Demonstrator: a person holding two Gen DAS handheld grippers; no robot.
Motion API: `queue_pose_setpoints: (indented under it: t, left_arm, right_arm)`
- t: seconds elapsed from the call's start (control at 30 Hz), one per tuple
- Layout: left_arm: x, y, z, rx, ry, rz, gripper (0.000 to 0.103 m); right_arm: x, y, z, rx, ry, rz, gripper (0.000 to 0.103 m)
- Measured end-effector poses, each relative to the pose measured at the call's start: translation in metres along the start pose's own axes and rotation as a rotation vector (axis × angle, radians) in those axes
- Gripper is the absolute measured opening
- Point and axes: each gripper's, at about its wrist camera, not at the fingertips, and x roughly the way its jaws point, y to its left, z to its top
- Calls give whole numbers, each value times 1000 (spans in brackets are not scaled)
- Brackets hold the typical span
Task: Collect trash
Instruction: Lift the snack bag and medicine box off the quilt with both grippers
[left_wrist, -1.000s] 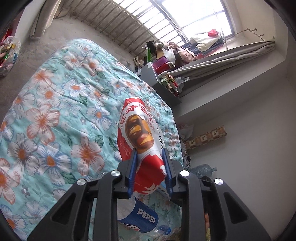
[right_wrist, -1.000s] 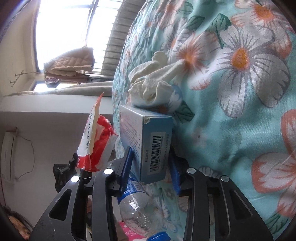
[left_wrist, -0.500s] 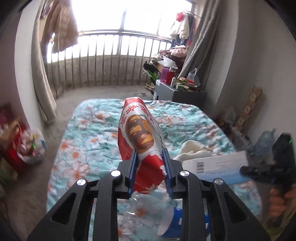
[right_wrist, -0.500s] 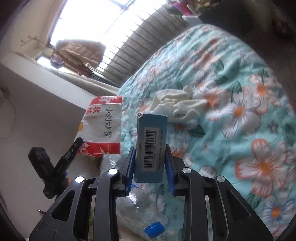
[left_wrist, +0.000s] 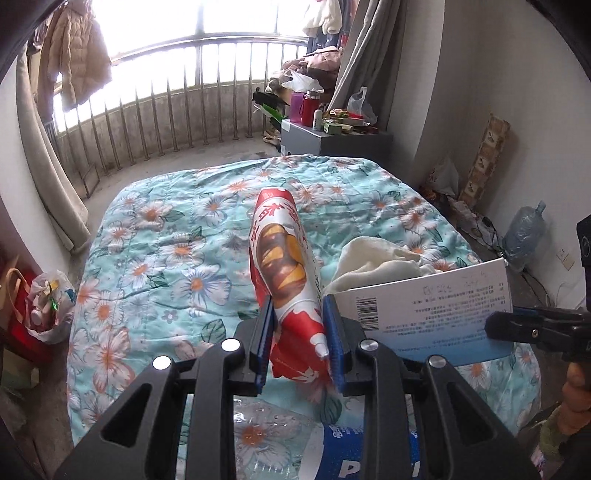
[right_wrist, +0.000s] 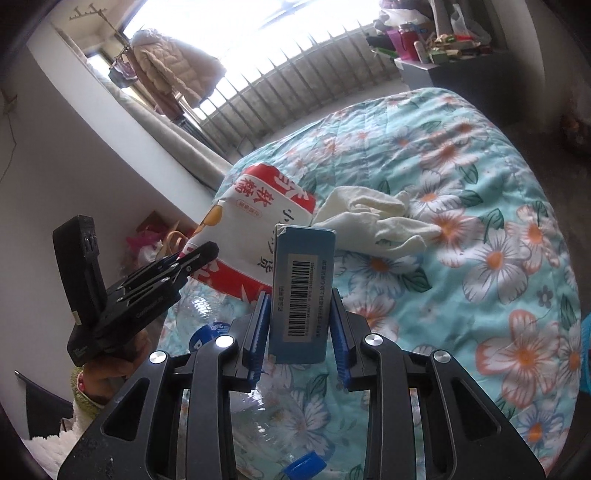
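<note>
Above the bed (left_wrist: 177, 236): left claw (left_wrist: 299, 328) pinching a red snack bag (left_wrist: 284, 266), right claw (right_wrist: 299, 317) pinching a blue box (right_wrist: 301, 288); cloth (right_wrist: 373, 218) mid-bed, bottle (right_wrist: 236, 417) at the near edge.

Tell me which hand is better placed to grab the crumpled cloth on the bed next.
Neither: the left gripper is shut on the snack bag, the right gripper on the blue box. The cloth lies nearer the right.

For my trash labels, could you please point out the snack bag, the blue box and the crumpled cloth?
snack bag (left_wrist: 282, 258): left wrist view, printed front.
blue box (right_wrist: 301, 295): right wrist view, barcode face.
crumpled cloth (right_wrist: 369, 218): right wrist view, middle folds.
</note>
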Motion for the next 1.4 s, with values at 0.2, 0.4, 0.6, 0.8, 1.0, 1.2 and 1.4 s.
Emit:
queue_pose_setpoints:
  t: [0.2,0.4,0.6,0.8,1.0,1.2,1.4]
  left_arm:
    - [20,12,-1,-100,79,-59,26]
    - [28,13,-2,-109,87,-40,26]
    - [23,-3,-4,-12,52,26,22]
    - [19,-20,-6,81,21,73,20]
    - [11,-24,-6,105,1,90,20]
    - [1,-28,-6,134,-28,116,19]
    - [-9,-34,-6,168,-62,145,19]
  right_arm:
    - [9,2,1,24,19,19,29]
    - [17,-1,4,46,28,33,30]
    - [22,-4,5,64,36,26,32]
    - [20,-10,4,88,31,49,30]
    - [6,-17,3,108,2,75,28]
    - [-9,-26,6,142,-27,107,27]
    - [-20,-30,8,158,-56,124,27]
